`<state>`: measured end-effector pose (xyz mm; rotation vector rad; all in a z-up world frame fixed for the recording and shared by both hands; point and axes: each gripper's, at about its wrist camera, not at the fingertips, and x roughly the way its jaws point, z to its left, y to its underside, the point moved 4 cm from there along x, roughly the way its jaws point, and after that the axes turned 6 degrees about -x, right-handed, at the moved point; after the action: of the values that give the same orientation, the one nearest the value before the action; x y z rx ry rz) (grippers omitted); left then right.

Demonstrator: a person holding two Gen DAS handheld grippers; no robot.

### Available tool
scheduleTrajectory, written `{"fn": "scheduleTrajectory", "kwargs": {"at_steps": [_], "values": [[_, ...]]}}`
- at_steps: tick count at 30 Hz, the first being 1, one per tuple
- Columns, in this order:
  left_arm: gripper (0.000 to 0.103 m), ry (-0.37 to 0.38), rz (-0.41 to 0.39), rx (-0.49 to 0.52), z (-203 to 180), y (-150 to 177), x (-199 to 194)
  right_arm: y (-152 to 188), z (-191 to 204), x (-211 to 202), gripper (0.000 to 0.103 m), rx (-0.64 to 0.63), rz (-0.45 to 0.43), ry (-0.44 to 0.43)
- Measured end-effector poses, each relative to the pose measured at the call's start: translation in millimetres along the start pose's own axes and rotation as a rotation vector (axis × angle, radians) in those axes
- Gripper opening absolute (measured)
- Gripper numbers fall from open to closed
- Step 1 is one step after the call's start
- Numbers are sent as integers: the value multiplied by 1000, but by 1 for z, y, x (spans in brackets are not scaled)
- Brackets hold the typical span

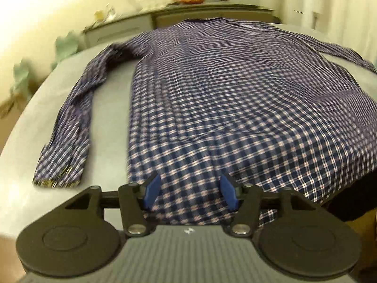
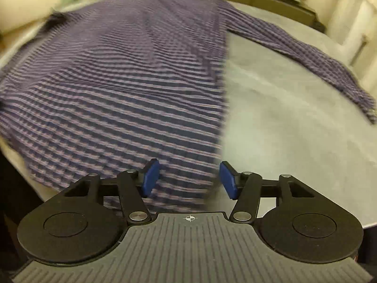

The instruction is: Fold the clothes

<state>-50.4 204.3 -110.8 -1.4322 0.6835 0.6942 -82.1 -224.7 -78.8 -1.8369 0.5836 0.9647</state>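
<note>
A navy and white checked long-sleeved shirt [image 1: 223,99] lies spread flat on a grey table [image 1: 108,122], collar at the far end. Its left sleeve [image 1: 70,129] lies straight along the body, cuff near me. My left gripper [image 1: 189,192] is open, its blue pads astride the shirt's near hem by the left corner. In the right wrist view the shirt [image 2: 117,82] is blurred and its right sleeve [image 2: 318,63] stretches out to the right. My right gripper [image 2: 188,179] is open over the hem's right corner. I cannot tell whether either touches the cloth.
The grey table [image 2: 294,129] shows bare to the right of the shirt's body. A long low cabinet [image 1: 165,16] with clutter on top stands against the far wall. Pale green things [image 1: 66,44] sit beyond the table's left edge.
</note>
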Motion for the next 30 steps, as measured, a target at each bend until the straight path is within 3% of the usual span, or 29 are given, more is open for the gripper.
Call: {"fn": "scheduleTrajectory", "kwargs": {"at_steps": [2, 4, 7, 9, 12, 17, 22, 23, 27, 30], "values": [[51, 28, -51, -6, -2, -15, -16, -4, -4, -5, 54, -109, 15, 141], [53, 45, -116, -7, 0, -48, -28, -23, -14, -11, 54, -117, -32, 140], [60, 35, -188, 0, 6, -108, -18, -70, -14, -21, 61, -98, -150, 59], [61, 4, -192, -10, 12, -149, -1, -104, -11, -12, 73, -102, -206, 13], [60, -45, -149, -48, 25, -205, 48, -161, -17, 17, 80, -77, -253, -66], [59, -114, -121, -63, 39, -273, 139, -243, -66, 92, 80, 94, -259, -89], [55, -176, -37, -43, 67, -283, 216, -306, -92, 177, 74, 185, -255, -67], [50, -196, -24, -37, 73, -279, 225, -313, -94, 197, 72, 187, -238, -73], [54, -270, -20, -39, 103, -265, 234, -317, -109, 257, 62, 173, -157, -62], [54, -387, -8, 21, 129, -262, 234, -312, -136, 282, 71, 177, -117, -54]]}}
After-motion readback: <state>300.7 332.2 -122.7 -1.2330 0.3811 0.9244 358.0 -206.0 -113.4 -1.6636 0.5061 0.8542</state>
